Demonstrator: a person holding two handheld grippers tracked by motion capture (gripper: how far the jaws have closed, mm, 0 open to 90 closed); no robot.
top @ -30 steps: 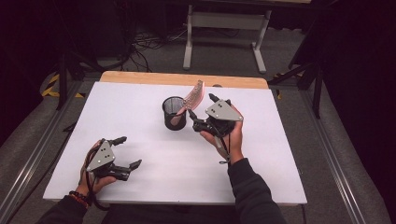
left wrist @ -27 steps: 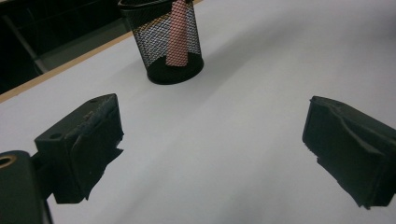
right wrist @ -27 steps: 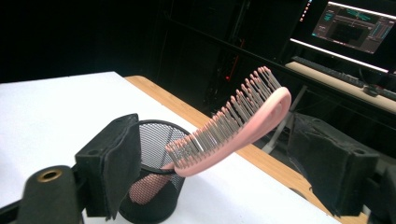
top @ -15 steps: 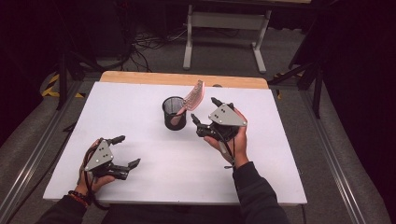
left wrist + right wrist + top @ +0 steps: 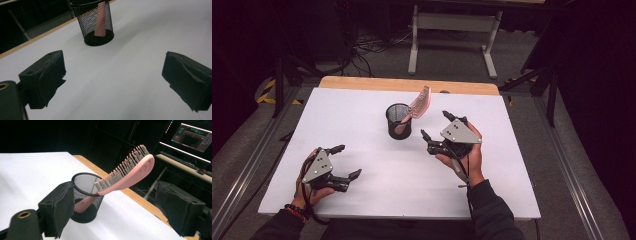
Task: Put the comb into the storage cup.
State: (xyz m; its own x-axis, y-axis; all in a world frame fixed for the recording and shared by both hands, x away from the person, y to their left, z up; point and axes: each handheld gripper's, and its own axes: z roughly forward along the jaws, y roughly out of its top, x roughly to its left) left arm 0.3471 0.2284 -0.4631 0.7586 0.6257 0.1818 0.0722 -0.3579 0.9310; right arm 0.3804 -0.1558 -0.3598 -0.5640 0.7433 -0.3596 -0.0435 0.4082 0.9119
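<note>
1. Overhead, the brush (image 5: 419, 103) stood handle-down in the mesh cup (image 5: 399, 121) near the table's (image 5: 362, 107) far edge, its head leaning over the rim. The right gripper (image 5: 435, 127), jaws apart and empty, had drawn back from the cup toward the right edge since a second ago, so the drop looked finished. The left gripper (image 5: 347, 161) lay near the near-left corner, jaws spread, holding nothing.
2. From the left gripper view, both jaws stood wide over bare table, with the cup (image 5: 96, 23) beyond them and the pink handle inside.
3. From the right gripper view, the open jaws framed the cup (image 5: 86, 196) without touching it; the brush (image 5: 126, 174) rested against the rim.
</note>
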